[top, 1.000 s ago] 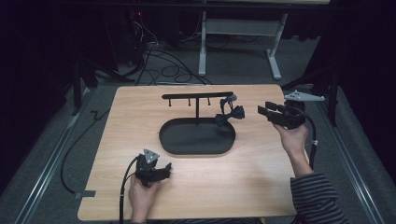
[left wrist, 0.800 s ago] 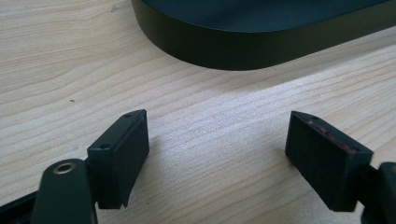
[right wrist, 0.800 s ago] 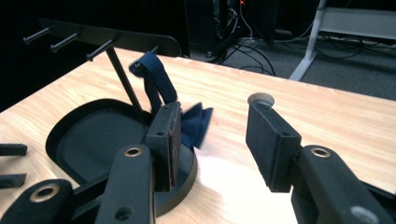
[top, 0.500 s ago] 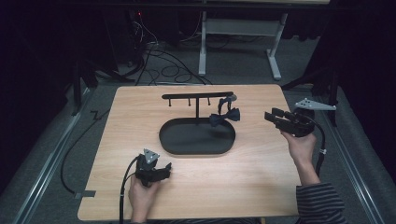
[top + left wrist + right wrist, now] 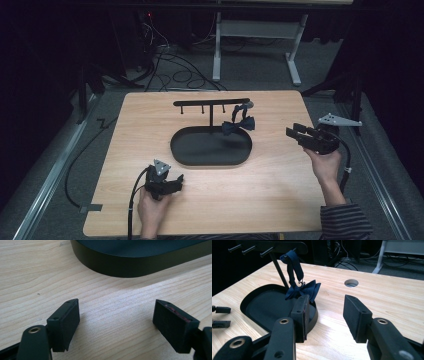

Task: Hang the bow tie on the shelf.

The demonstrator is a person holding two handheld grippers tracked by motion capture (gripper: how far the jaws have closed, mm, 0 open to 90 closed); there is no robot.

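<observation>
A navy bow tie (image 5: 238, 124) (image 5: 303, 290) hangs by its strap from the right end of a black peg rack (image 5: 211, 102) (image 5: 269, 245). The rack stands in a black oval tray (image 5: 175, 150) (image 5: 262, 305) at mid-table. My right gripper (image 5: 294, 131) (image 5: 325, 300) is held over the table's right side, pointing left at the bow tie from a distance, open with nothing between its fingers. My left gripper (image 5: 170, 179) (image 5: 116, 307) rests low on the wood just in front of the tray's wall (image 5: 130, 263), open and empty.
The wooden table (image 5: 280, 200) has a round cable hole (image 5: 351, 283) behind the rack. Beyond the far edge, a white desk frame (image 5: 255, 30) and loose cables (image 5: 165, 60) sit on the floor. The left gripper's jaws (image 5: 220, 316) show far left in the right gripper view.
My right gripper has drawn back to the right and a little lower, away from the bow tie. The left gripper has stayed where it was.
</observation>
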